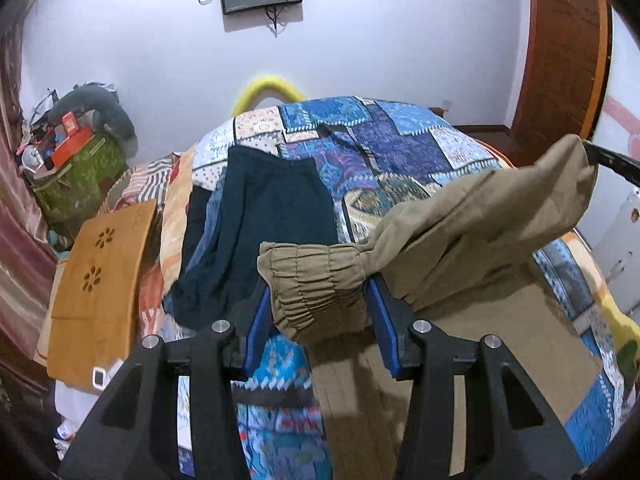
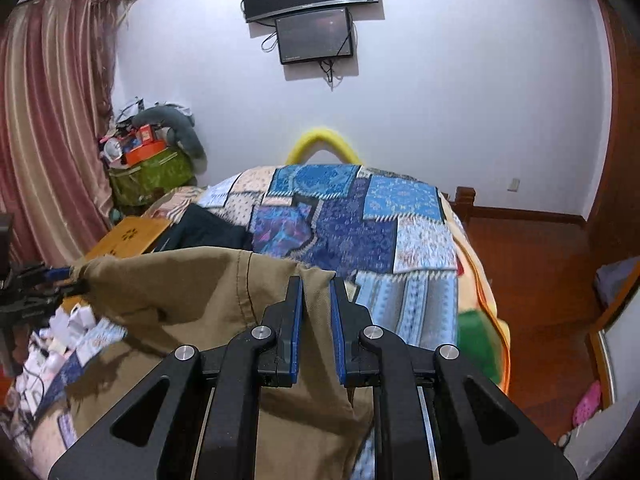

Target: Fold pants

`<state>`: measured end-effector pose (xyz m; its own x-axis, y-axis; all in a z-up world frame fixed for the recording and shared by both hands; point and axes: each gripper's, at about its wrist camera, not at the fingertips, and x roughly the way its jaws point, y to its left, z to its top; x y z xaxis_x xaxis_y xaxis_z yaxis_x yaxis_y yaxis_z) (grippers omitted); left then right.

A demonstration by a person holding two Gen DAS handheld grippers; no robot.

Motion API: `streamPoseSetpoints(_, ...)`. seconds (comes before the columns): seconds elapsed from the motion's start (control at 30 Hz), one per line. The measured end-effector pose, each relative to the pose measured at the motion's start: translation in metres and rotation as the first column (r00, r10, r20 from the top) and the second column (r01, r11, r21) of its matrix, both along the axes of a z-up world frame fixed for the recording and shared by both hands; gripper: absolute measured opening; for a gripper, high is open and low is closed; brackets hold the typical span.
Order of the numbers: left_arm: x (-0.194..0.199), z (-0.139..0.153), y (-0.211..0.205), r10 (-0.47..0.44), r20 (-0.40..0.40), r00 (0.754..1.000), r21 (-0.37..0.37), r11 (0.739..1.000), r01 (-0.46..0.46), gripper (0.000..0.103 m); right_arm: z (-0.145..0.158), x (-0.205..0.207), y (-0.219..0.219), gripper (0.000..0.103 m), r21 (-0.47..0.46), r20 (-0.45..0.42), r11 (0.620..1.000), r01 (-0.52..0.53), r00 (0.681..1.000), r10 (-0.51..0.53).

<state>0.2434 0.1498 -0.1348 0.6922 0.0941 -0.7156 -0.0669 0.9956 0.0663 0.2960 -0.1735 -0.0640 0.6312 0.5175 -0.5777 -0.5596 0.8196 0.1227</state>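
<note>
One pair of khaki pants [image 1: 460, 220], lifted above the bed [image 1: 400, 148]. Two claws hold it, one at each end of a raised edge.

Left claw [image 1: 320, 304]: narrowed onto the gathered elastic band of the pants, cloth filling the gap between both blue pads [image 1: 382, 320]. Right claw [image 2: 318, 320]: nearly closed, pinching a fold of the same khaki cloth [image 2: 192, 292].

The held edge runs side to side between the claws and sags a little in the middle. The rest of the cloth hangs down and trails onto the bed toward the cameras; the long axis runs roughly toward the viewer.

Around it: one blue patchwork quilt [image 2: 360, 220] covers the bed. One dark navy garment [image 1: 264, 228] lies flat on the quilt, beyond the left claw and apart from the pants. One wooden board [image 1: 100, 280] sits at the left bed edge. Two dark screens [image 2: 312, 12] hang on the wall. One pink curtain [image 2: 48, 120] hangs far left.
</note>
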Motion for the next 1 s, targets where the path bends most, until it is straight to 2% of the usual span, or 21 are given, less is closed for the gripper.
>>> streamPoseSetpoints(0.33, -0.068, -0.035, -0.027, -0.04, -0.066, 0.997, 0.004, 0.999, 0.04, 0.045, -0.038, -0.075, -0.026, 0.012, -0.057, -0.047, 0.998, -0.028, 0.999, 0.025)
streamPoseSetpoints(0.5, -0.091, -0.055, -0.035, -0.031, -0.108, 0.994, -0.003, 1.0, 0.03, 0.045, -0.063, -0.103, -0.036, 0.012, -0.06, -0.094, 0.998, -0.017, 0.996, 0.011)
streamPoseSetpoints(0.83, -0.124, -0.073, -0.035, 0.006, -0.147, 0.989, -0.007, 1.0, -0.007, 0.045, -0.108, -0.137, -0.048, 0.013, -0.093, -0.189, 0.996, 0.014, 0.981, -0.031)
streamPoseSetpoints(0.9, -0.129, -0.07, -0.035, 0.014, -0.145, 0.989, 0.01, 1.0, -0.012, 0.046, -0.112, -0.143, -0.053, 0.014, -0.094, -0.203, 0.995, 0.028, 0.978, -0.047)
streamPoseSetpoints(1.0, -0.134, -0.063, -0.037, 0.028, -0.121, 0.992, 0.039, 0.999, -0.024, 0.06, -0.113, -0.154, -0.06, 0.014, -0.112, -0.197, 0.993, 0.047, 0.978, -0.069)
